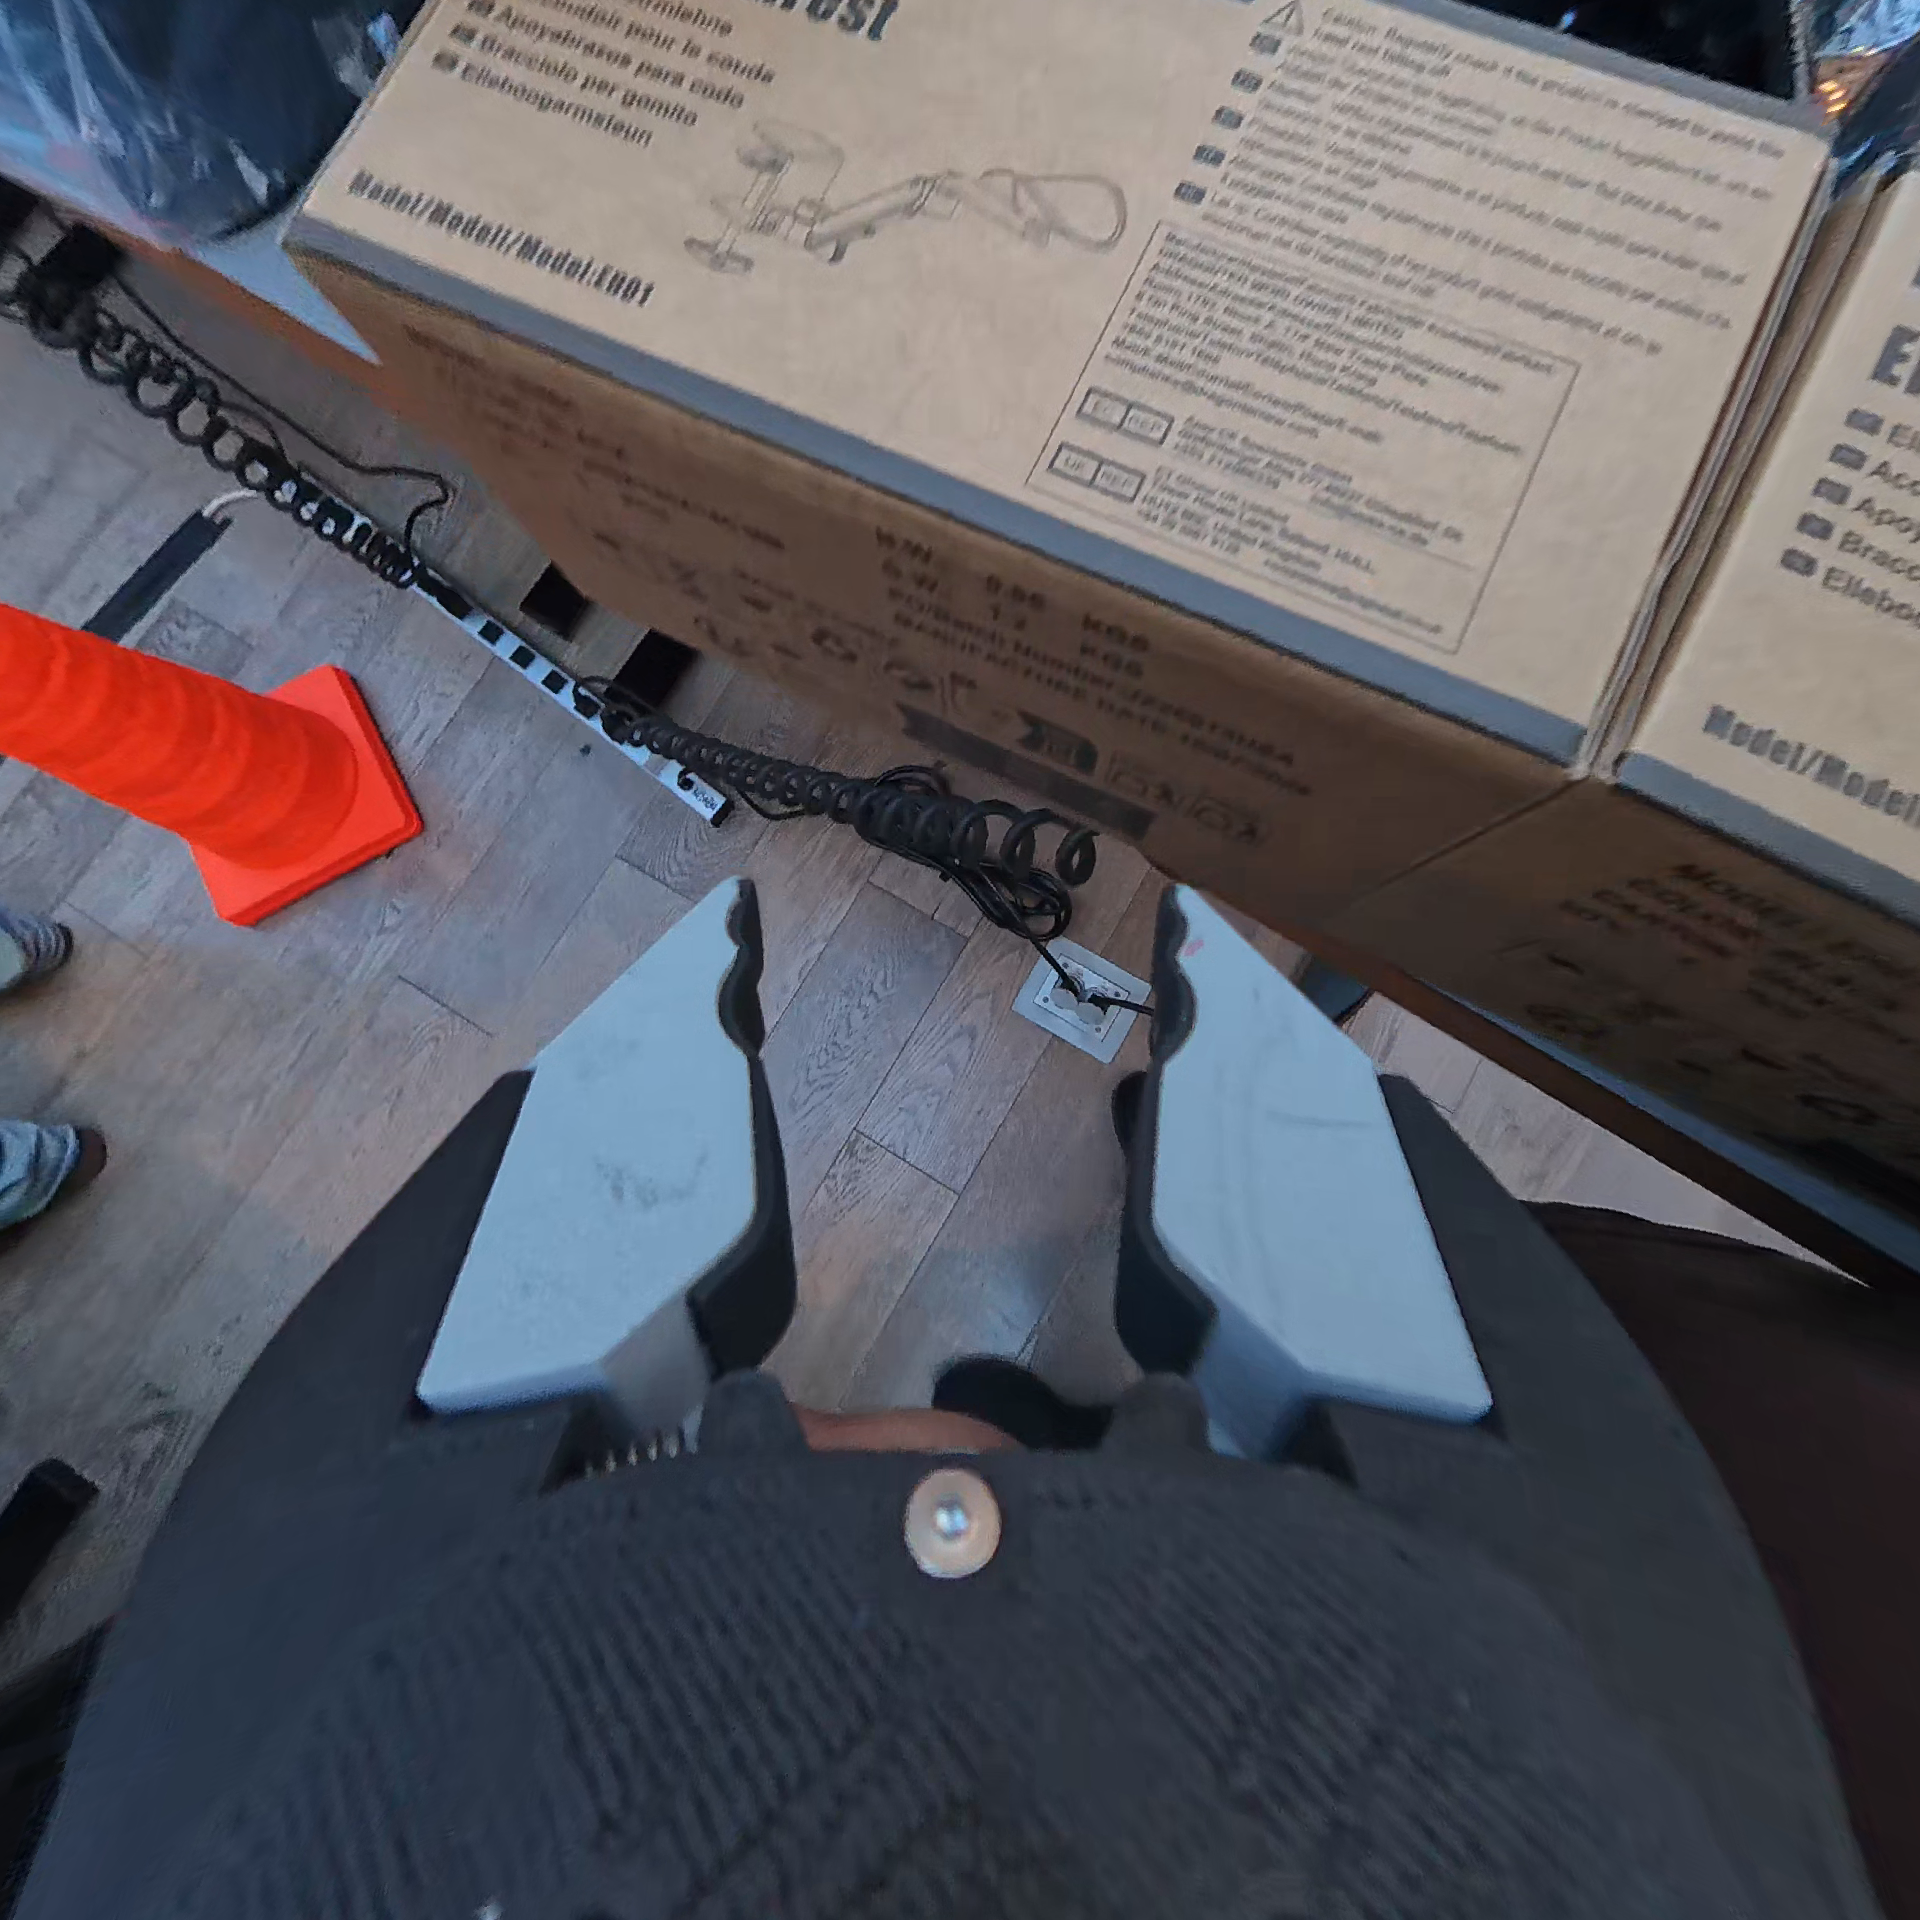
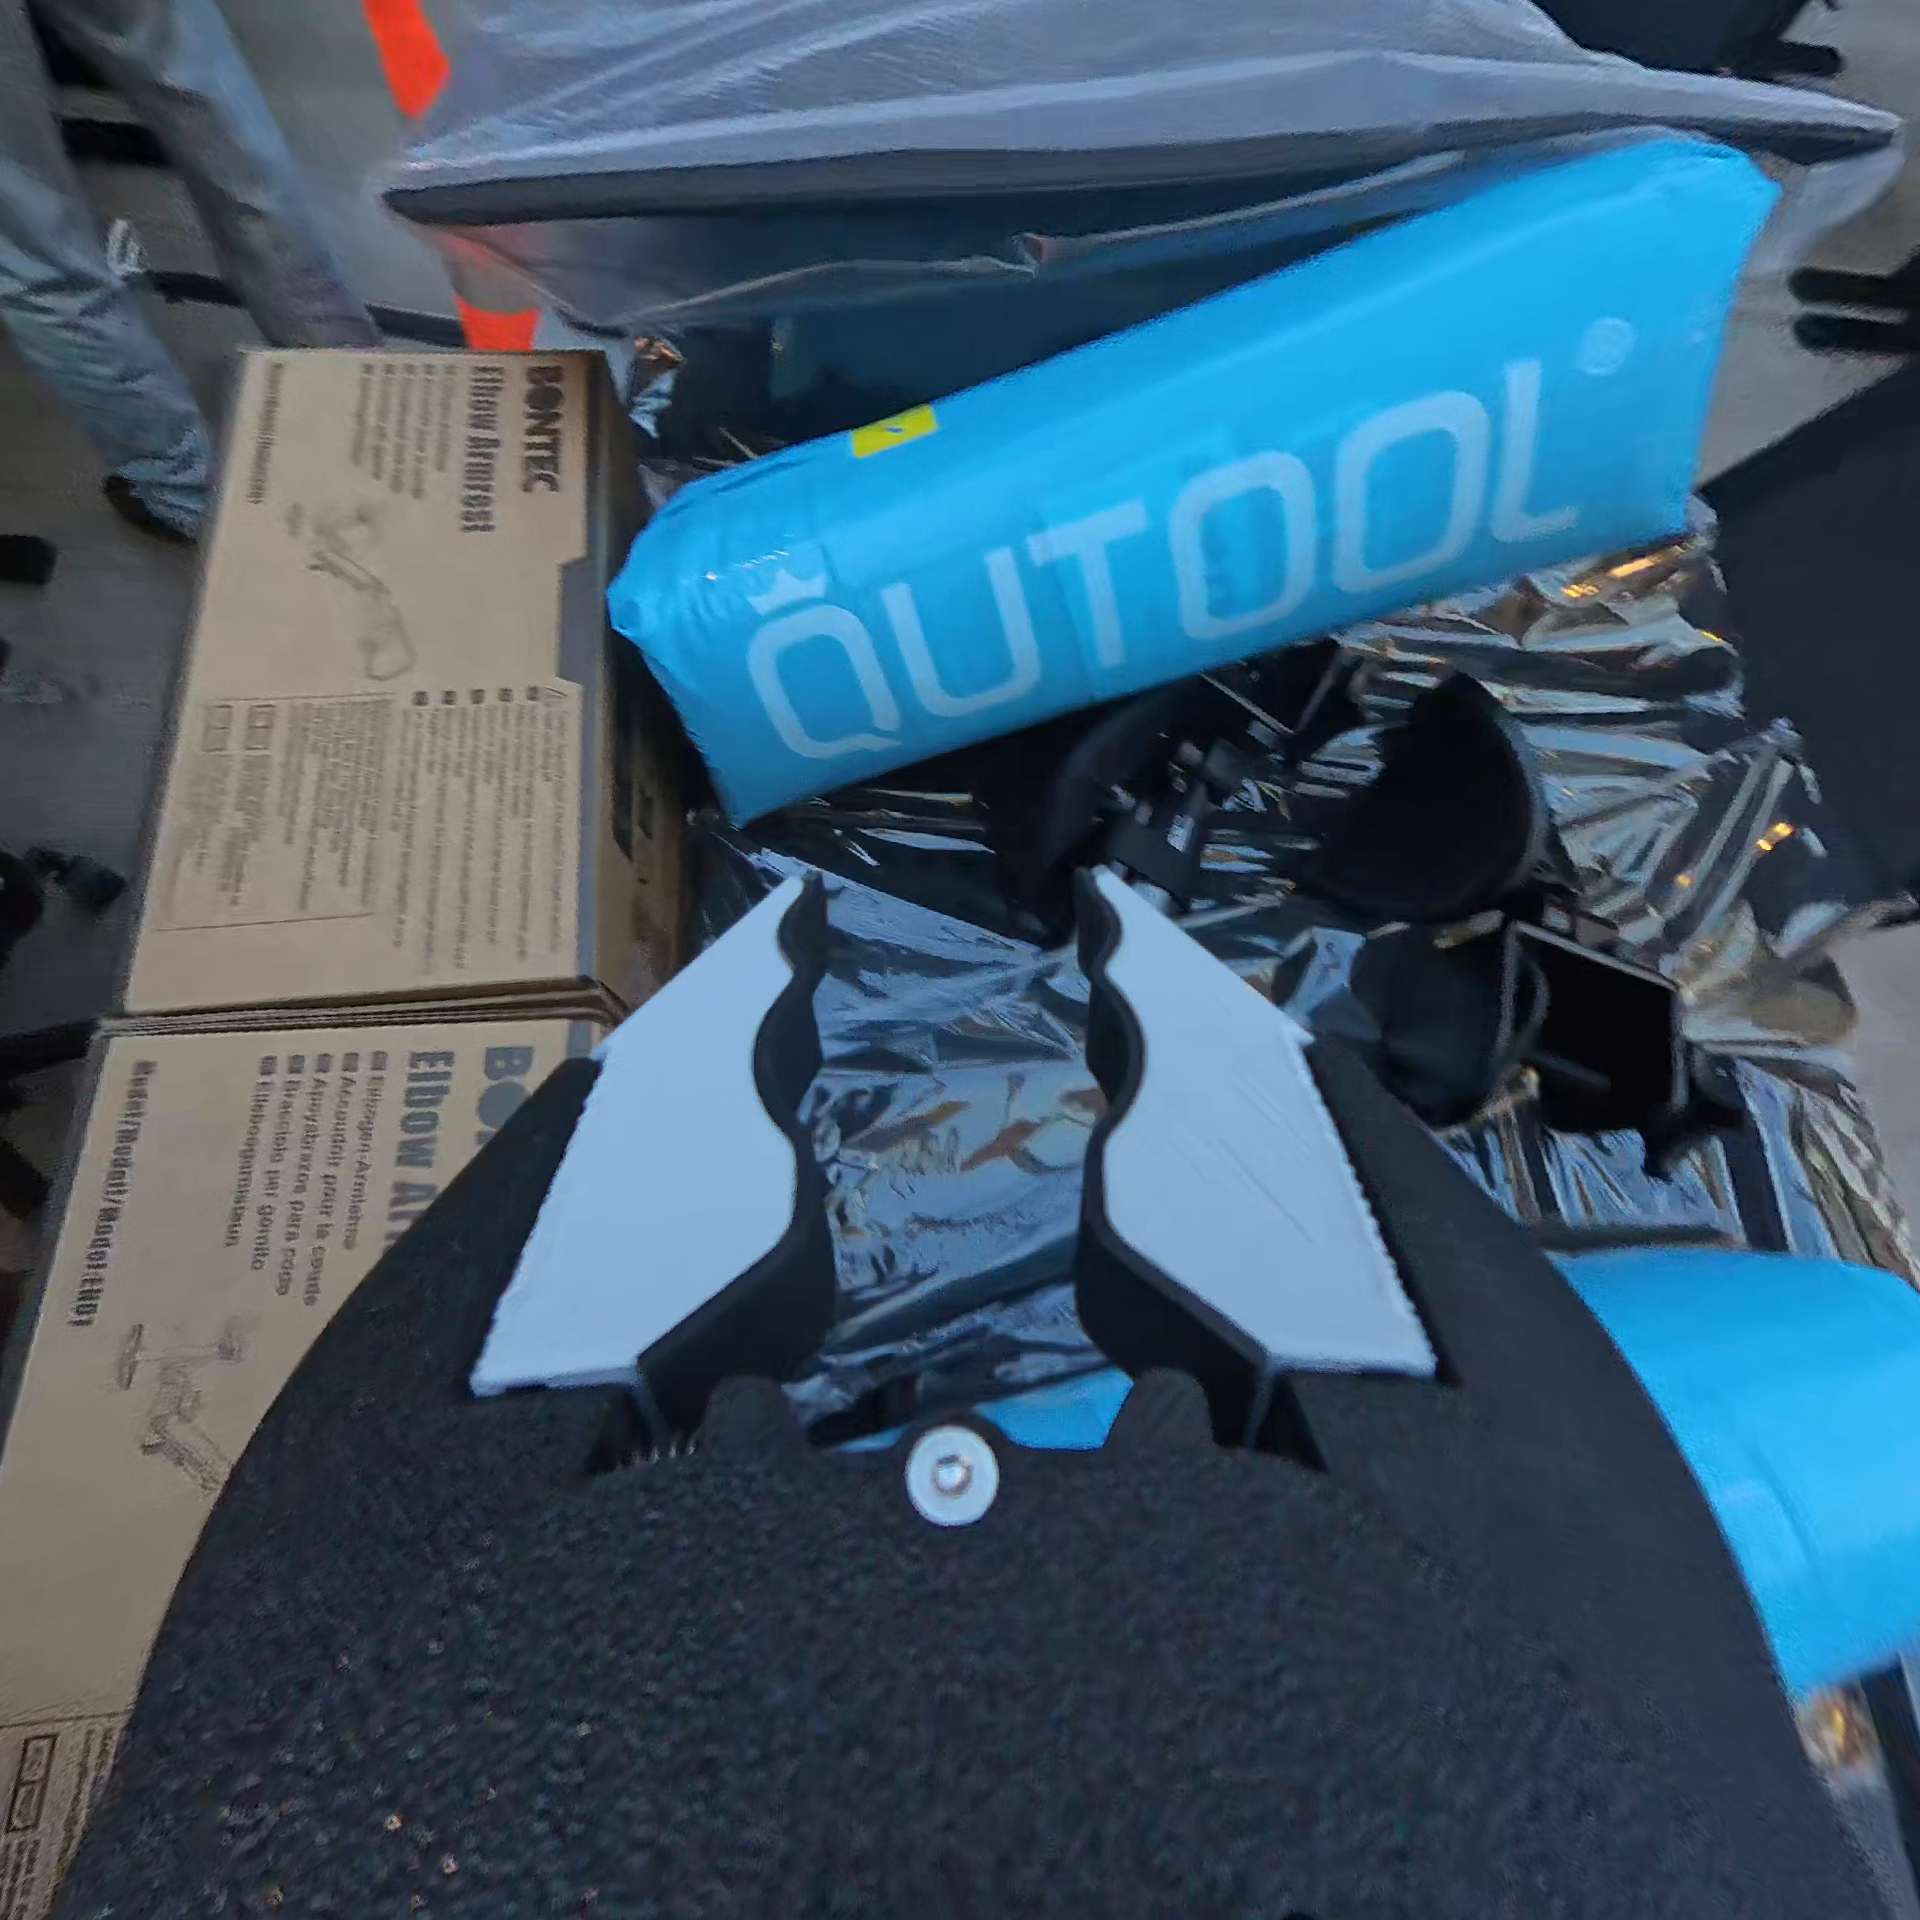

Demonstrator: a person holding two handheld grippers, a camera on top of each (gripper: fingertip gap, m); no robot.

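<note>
My left gripper is open and empty, held above the wooden floor, just in front of a brown cardboard box with printed writing. A second such box stands to its right. My right gripper is open and empty, over crinkled silver foil wrap. A blue plastic-wrapped package lies tilted just beyond its fingertips. Black moulded parts lie on the foil to the right. Another blue package is at the right edge.
An orange traffic cone lies on the floor at left. A coiled black cable and a white power strip run to a floor socket. A person's shoes are at far left. Two cardboard boxes stand left of the foil. Tip to tip, the grippers are about 35 cm apart. The blue plastic-wrapped package is closer to my right gripper, around 20 cm from its tips; the left tips are 40 cm off.
</note>
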